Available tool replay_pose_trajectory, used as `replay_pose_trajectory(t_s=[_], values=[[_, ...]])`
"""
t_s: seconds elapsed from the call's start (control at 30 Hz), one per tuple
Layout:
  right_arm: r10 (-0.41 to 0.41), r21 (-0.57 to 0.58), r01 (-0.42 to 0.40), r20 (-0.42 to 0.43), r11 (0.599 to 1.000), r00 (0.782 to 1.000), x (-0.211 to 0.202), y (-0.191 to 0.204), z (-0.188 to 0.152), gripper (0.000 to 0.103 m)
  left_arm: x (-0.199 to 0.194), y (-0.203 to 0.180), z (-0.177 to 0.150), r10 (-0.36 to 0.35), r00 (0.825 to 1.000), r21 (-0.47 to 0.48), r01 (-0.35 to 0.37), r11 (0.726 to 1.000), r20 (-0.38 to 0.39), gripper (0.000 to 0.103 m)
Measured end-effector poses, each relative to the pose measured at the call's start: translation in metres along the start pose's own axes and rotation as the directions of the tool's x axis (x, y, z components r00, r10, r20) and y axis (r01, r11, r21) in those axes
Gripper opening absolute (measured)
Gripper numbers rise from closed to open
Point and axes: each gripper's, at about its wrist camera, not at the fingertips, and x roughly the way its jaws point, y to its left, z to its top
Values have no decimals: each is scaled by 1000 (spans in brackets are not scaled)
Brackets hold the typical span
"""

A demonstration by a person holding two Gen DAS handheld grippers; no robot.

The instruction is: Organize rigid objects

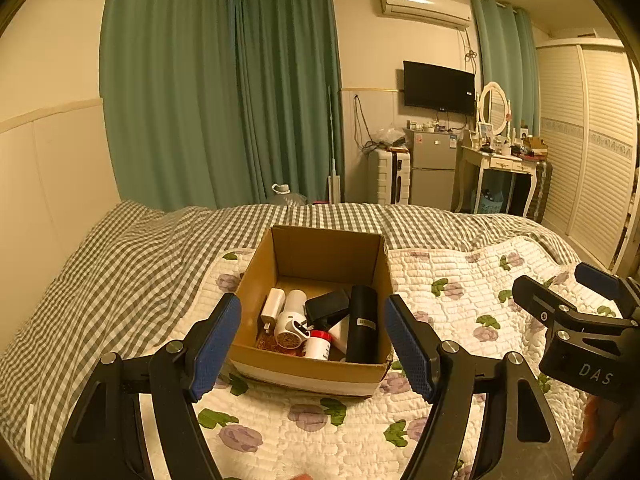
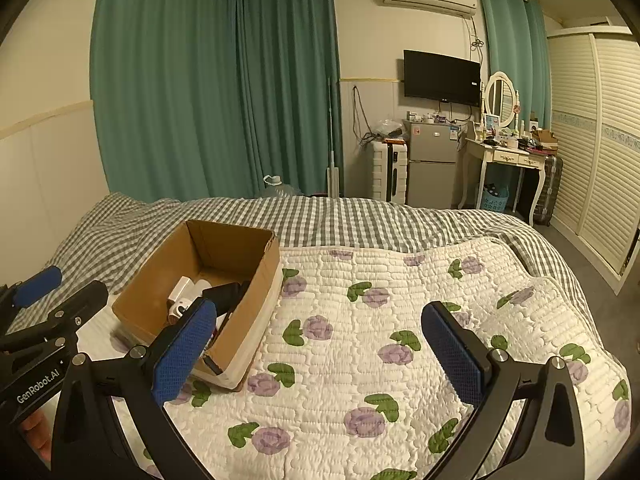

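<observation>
An open cardboard box [image 1: 260, 276] sits on the floral quilt, also in the right wrist view [image 2: 160, 276]. Inside lie a black cylinder [image 1: 362, 324], a black case [image 1: 327, 304], a white charger [image 1: 273, 304], a small white device [image 1: 290, 324] and a red-capped white bottle [image 1: 318, 344]. My left gripper [image 1: 312, 344] is open and empty, held in front of the box. My right gripper [image 2: 320, 356] is open and empty over the quilt to the right of the box; it also shows in the left wrist view [image 1: 560, 292].
The floral quilt [image 2: 380, 320] lies on a grey checked bedspread [image 2: 360, 216]. Beyond the bed stand green curtains [image 1: 224, 92], a suitcase [image 1: 390, 176], a small fridge [image 1: 434, 168], a dressing table [image 1: 504, 164] and a wardrobe [image 1: 592, 140].
</observation>
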Motion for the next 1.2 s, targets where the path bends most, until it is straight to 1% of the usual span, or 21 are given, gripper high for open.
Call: replay_pose_trajectory(t_s=[0.93,1.2], values=[[-6,-6,6,-2,1000,1000,0,0,-2,103,-1,1,1,-5,1000,4,5,1000,-1,76],[-4,-6,4,-8,1000,1000,0,-1,-3,103,4,6,-1,-8,1000,-1,8,1000,-21,76]])
